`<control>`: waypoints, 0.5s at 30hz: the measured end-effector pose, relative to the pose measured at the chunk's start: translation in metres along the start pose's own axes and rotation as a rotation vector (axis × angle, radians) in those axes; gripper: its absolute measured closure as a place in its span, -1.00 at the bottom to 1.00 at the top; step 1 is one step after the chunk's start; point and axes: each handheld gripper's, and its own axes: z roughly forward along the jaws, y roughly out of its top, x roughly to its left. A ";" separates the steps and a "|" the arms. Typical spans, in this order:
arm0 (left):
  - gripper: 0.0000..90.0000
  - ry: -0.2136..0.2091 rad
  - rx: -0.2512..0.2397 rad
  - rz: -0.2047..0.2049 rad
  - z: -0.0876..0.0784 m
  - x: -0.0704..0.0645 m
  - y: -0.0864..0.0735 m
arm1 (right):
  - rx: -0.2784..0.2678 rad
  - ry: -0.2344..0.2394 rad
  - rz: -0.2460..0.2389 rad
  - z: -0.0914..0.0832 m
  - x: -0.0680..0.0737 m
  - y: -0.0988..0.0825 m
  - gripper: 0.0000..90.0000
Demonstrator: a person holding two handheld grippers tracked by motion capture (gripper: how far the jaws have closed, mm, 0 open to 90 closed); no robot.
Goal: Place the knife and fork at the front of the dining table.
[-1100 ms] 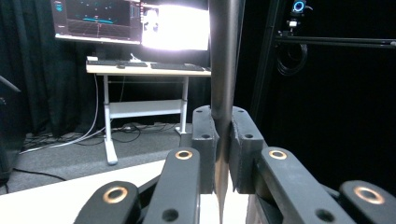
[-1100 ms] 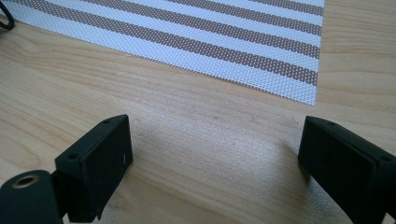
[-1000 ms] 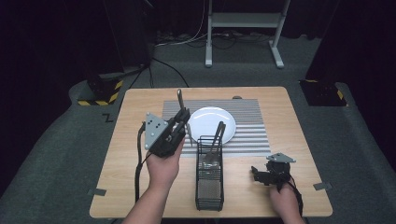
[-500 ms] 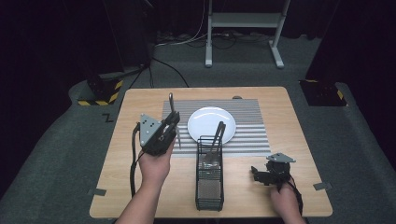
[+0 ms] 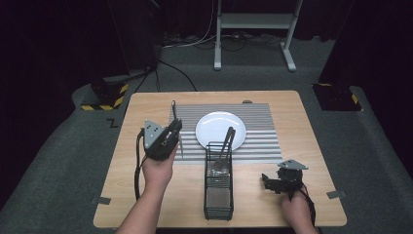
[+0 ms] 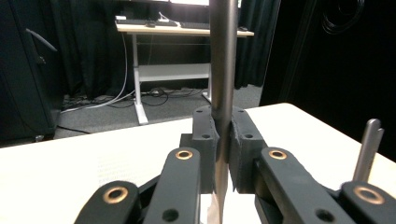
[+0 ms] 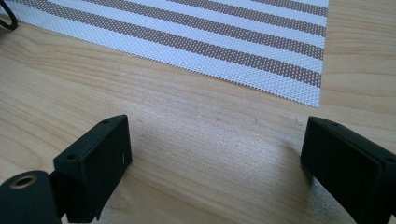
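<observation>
At the near right, the right gripper (image 5: 275, 181) rests low over the bare wooden table (image 5: 302, 136), its jaws spread wide with nothing between them. Left of it stands a black wire caddy (image 5: 218, 187) with a utensil leaning out; which kind is hard to make out. Farther left, the left gripper (image 5: 174, 130) is clamped on a knife (image 5: 176, 127) left of the white plate (image 5: 214, 127), over the striped placemat (image 5: 258, 131). The knife's long axis runs upright, handle pointing up and slightly far; its lower end is hidden behind the jaws.
</observation>
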 end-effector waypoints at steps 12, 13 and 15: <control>0.83 -0.001 0.052 -0.014 0.014 0.014 -0.015 | 0.000 0.000 0.000 0.000 0.000 0.000 -0.81; 0.83 -0.001 0.055 -0.017 0.015 0.014 -0.015 | 0.000 0.000 0.000 0.000 0.000 0.000 -0.81; 0.83 -0.003 0.061 -0.021 0.018 0.016 -0.016 | 0.000 0.000 0.000 0.000 0.000 0.000 -0.81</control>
